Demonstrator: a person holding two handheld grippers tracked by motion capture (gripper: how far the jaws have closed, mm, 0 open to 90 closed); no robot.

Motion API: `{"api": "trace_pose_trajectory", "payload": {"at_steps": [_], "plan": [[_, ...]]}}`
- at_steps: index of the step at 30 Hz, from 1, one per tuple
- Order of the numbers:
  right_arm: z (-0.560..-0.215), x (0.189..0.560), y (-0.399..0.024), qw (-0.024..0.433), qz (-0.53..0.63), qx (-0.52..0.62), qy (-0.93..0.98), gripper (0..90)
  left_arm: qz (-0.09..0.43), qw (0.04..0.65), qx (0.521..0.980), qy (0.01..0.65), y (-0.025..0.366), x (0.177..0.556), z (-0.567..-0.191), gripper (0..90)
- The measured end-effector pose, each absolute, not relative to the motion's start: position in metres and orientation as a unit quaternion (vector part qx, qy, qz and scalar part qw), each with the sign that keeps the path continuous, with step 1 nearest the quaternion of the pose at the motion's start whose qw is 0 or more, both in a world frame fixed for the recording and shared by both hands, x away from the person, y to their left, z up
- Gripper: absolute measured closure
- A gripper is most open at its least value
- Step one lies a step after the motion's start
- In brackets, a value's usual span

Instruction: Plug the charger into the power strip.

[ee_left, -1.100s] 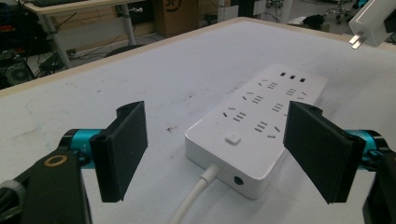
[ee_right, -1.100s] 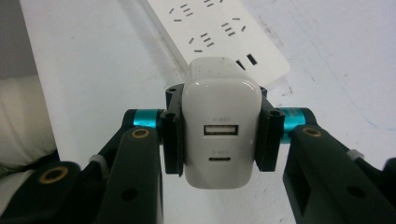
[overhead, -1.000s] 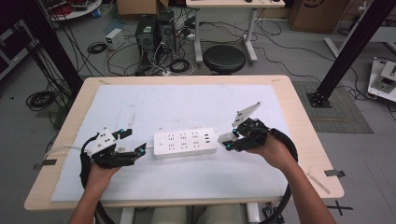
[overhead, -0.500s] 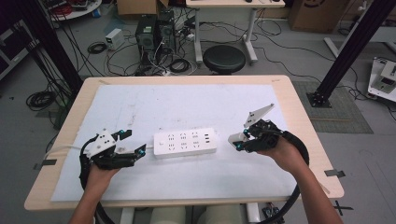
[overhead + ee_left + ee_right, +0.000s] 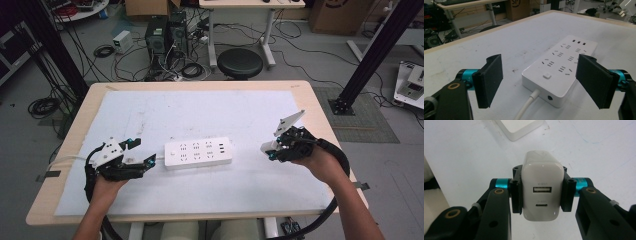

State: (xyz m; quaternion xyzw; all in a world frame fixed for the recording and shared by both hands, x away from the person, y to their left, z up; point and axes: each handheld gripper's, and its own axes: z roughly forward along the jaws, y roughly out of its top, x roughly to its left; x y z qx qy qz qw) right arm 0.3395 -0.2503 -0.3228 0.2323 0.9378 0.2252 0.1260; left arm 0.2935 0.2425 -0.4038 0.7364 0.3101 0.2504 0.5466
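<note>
Two tools: right tool (image 5: 540,192) clamps white charger (image 5: 542,187); left tool (image 5: 541,82) apart, seemingly clear of power strip (image 5: 560,67).

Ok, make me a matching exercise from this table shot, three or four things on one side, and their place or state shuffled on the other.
Things:
1. power strip
2. charger
3. left gripper
4. right gripper

States:
A. open, jaws either side of the strip's cable end
B. lying flat mid-table
C. clamped between two black jaws
D. shut, off the strip's right end

Pairs: 1-B, 2-C, 3-A, 4-D
</note>
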Motion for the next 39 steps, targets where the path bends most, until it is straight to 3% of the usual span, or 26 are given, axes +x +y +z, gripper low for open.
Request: {"api": "trace_pose_trajectory", "payload": {"at_steps": [21, 39], "plan": [[-0.321, 0.360, -0.217, 0.190, 0.158, 0.135, 0.959, 62.9, 0.246, 0.552, 0.732, 0.314, 0.242, 0.294, -0.408, 21.8], [-0.315, 0.382, -0.171, 0.184, 0.147, 0.063, 0.970, 62.9, 0.247, 0.552, 0.733, 0.311, 0.244, 0.292, -0.408, 21.8]]}}
